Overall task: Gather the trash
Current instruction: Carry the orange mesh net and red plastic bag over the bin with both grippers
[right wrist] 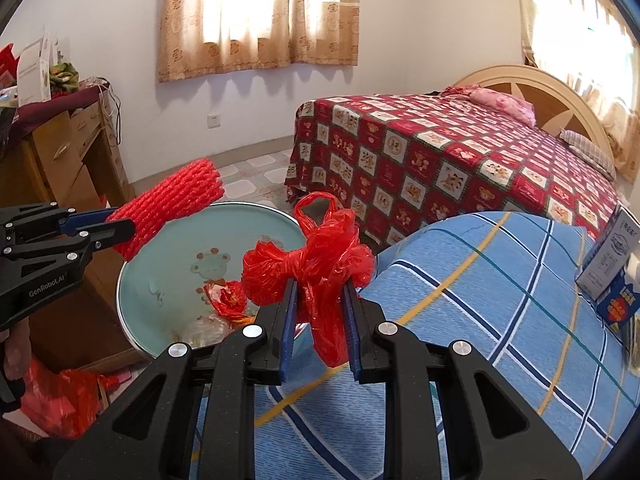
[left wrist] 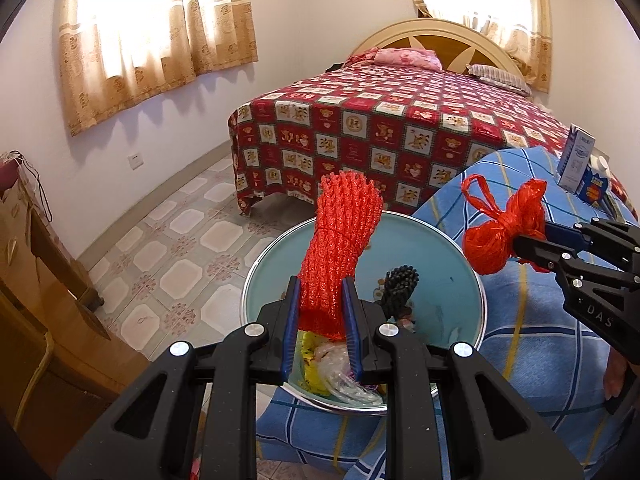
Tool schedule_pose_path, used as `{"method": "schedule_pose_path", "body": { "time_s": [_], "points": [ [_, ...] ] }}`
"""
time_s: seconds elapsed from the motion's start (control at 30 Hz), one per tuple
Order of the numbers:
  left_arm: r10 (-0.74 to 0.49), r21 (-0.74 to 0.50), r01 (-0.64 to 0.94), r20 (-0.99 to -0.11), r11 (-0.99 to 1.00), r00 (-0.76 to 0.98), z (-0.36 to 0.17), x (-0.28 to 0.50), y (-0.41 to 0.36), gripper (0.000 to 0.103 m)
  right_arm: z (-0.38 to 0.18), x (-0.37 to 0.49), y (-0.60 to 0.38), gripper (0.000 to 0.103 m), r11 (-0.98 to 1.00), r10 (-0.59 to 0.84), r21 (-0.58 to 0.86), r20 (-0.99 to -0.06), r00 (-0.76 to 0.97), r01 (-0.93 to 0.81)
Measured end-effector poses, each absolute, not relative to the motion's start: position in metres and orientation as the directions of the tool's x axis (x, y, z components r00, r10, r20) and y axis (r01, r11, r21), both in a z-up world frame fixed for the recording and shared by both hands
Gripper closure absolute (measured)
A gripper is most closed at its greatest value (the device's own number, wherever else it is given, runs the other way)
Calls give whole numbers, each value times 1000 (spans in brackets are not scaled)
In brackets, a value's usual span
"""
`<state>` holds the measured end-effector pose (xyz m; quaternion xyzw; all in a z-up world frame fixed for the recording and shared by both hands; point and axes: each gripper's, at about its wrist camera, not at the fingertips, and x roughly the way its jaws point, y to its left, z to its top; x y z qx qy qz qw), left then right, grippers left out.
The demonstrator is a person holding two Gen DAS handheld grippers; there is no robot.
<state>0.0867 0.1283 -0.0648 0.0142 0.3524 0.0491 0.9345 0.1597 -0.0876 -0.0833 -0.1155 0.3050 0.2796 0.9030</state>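
Red foam netting (left wrist: 340,248) is clamped in my left gripper (left wrist: 322,320), a knotted red bag (right wrist: 316,264) in my right gripper (right wrist: 320,328); I should bring each squarely above the basin (right wrist: 136,280) before opening.

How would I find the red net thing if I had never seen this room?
Start at the blue checked cloth in front of the big red patterned bed. A round pale green basin sits at the cloth's edge, and the left claw holds the red foam net upright over it. Unlike the shiny knotted red plastic bag in the right claw, it is a ribbed, stretchy mesh tube.
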Motion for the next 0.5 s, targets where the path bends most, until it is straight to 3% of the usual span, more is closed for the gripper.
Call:
{"method": "schedule_pose_path", "body": {
  "time_s": [0.5],
  "points": [
    [117,54,-109,-659,993,743,-67,86,139,82,-82,159,-77,81,799,446,-52,-617,648,-599]
  ]
}}
